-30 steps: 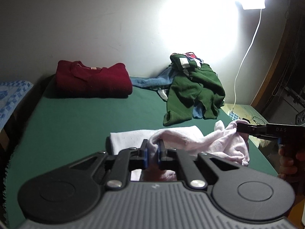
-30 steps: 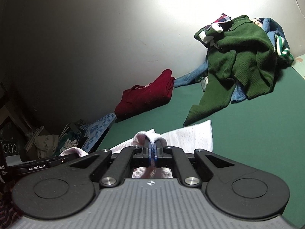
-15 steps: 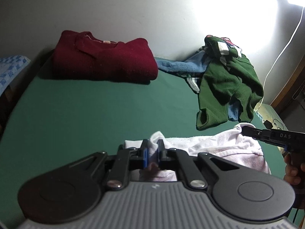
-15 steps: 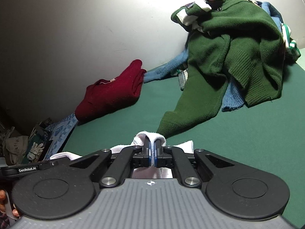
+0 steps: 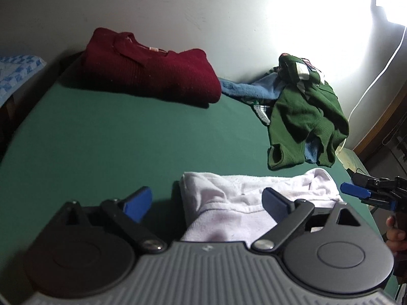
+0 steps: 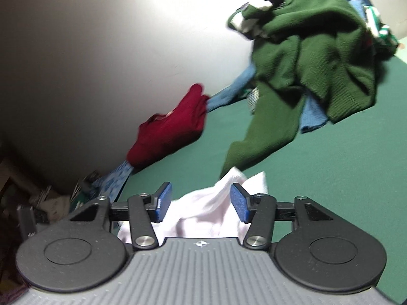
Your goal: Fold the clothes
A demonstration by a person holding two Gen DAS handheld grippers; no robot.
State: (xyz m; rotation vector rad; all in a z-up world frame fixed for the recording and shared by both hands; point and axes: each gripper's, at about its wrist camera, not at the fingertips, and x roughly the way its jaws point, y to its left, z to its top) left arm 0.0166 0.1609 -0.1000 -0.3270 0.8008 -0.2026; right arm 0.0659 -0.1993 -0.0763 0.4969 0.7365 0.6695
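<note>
Left wrist view: the left gripper [image 5: 207, 202] stands wide apart over the white garment [image 5: 244, 203], gripping nothing. That garment lies folded on the green counter [image 5: 114, 137]. At its far end the right gripper [image 6: 201, 200] is spread apart too. Beyond lie a folded red sweater [image 5: 150, 76] and a heaped green sweater [image 5: 305, 117].

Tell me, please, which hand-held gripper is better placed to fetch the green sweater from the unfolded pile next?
The right hand-held gripper, probably. It is open beside the white garment, and the green sweater lies on its side of the table, looming large in its view; the left hand-held gripper sits farther away.
</note>
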